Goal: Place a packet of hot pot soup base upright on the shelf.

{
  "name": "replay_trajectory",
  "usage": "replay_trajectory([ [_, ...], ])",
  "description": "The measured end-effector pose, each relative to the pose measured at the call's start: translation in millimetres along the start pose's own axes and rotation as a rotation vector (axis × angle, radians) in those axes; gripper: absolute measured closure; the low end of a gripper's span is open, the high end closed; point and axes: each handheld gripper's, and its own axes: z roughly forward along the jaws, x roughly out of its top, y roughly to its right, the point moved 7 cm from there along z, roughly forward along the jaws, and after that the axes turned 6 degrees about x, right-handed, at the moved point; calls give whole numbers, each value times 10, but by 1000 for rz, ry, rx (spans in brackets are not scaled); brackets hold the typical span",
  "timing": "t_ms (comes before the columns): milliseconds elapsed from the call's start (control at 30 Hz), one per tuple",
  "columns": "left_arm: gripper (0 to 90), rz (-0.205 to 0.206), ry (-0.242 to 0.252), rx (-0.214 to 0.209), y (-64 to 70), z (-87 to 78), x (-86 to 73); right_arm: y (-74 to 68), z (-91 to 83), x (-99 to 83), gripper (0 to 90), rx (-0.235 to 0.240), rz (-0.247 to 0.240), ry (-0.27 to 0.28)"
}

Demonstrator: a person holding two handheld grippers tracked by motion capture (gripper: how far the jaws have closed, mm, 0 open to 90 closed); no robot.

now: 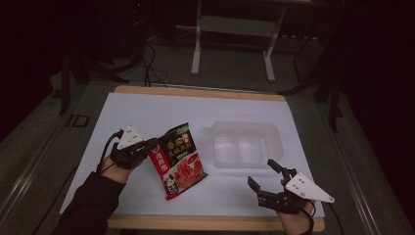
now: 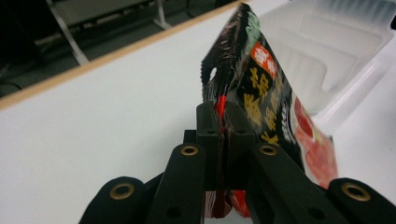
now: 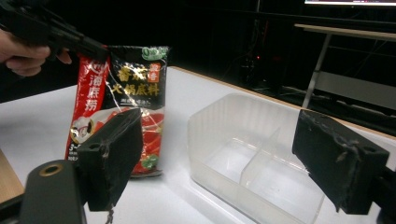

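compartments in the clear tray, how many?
2. The clear tray is split by one divider: left compartment nearer the sauce packet, right compartment beside it. Both look empty.

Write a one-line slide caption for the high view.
Left gripper pinches a red-and-black sauce packet beside a clear divided tray; right gripper waits open.
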Motion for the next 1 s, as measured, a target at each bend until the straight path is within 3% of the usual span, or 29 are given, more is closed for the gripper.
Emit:
replay_trajectory([
  [200,877,61,45,7,59,-148,155,0,-15,12,191,1,-2,0],
  [467,877,88,107,2,33,-332,318,27,-29,65,191,4,7,10],
  [733,878,112,164,-63,101,-483,522,37,-23,191,210,24,7,12],
  [833,878,102,178,-90,120,-520,597,35,-6,275,221,43,11,12],
  [1000,878,133,202,-103,183,-559,692,-2,74,456,221,94,7,29],
])
